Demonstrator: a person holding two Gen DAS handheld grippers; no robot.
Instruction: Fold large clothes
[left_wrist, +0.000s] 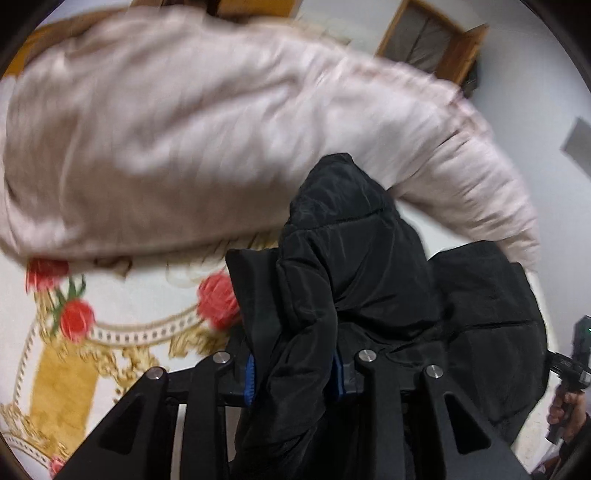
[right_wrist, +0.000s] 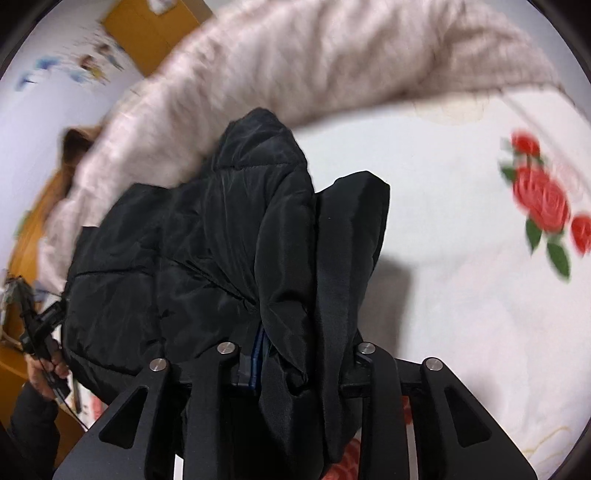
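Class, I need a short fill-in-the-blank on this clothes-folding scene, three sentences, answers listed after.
1. Both grippers, left and right, are shut on a ____ puffy jacket.
2. The bedspread is printed with red ____.
3. Beyond the jacket lies a pale ____ garment.

Missing words: black; roses; pink

A white bedspread (left_wrist: 155, 291) with red roses (left_wrist: 75, 319) and gold scrollwork covers the bed, and in the right wrist view another cluster of roses (right_wrist: 543, 199) shows on bare white cloth (right_wrist: 424, 184). A large pale pink padded garment (left_wrist: 177, 140) lies on the spread beyond the roses, its far edge reaching the wall side. Whether the black puffer jacket (left_wrist: 354, 258), nearer than the pink garment, touches the spread cannot be told.
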